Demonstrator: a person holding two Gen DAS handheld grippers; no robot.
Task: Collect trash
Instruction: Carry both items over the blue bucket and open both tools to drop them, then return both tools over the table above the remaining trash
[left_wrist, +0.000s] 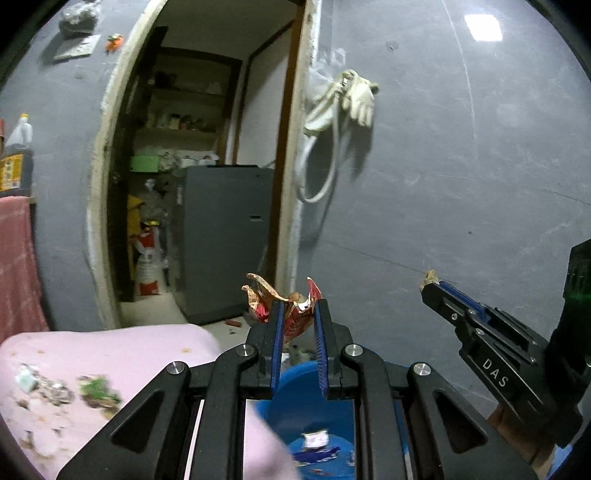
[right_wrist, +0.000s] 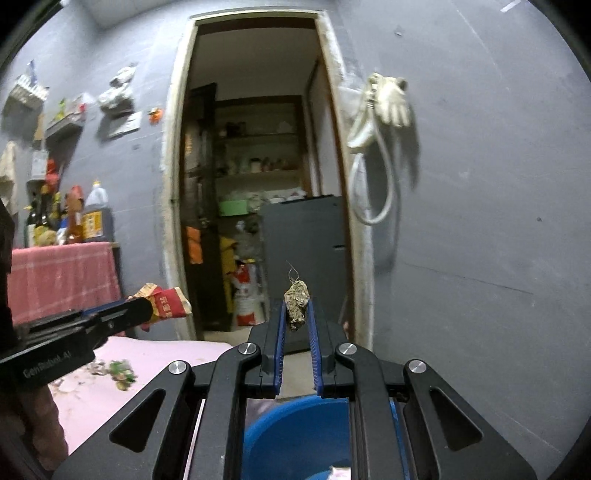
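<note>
My left gripper (left_wrist: 298, 308) is shut on a crumpled red and gold snack wrapper (left_wrist: 284, 308), held in the air above a blue bucket (left_wrist: 295, 384). The wrapper also shows in the right wrist view (right_wrist: 166, 301). My right gripper (right_wrist: 296, 308) is shut on a small crumpled brownish scrap (right_wrist: 296, 304), also held above the blue bucket (right_wrist: 295, 432). The right gripper shows at the right of the left wrist view (left_wrist: 430, 282). Some wrappers lie inside the bucket (left_wrist: 314, 448).
A pink-covered table (left_wrist: 110, 350) at lower left carries scattered scraps (left_wrist: 96, 387). Ahead is a grey wall with an open doorway (right_wrist: 258, 166) to a storeroom. White gloves and a hose (left_wrist: 354, 99) hang on the wall. Bottles (right_wrist: 92, 218) stand at left.
</note>
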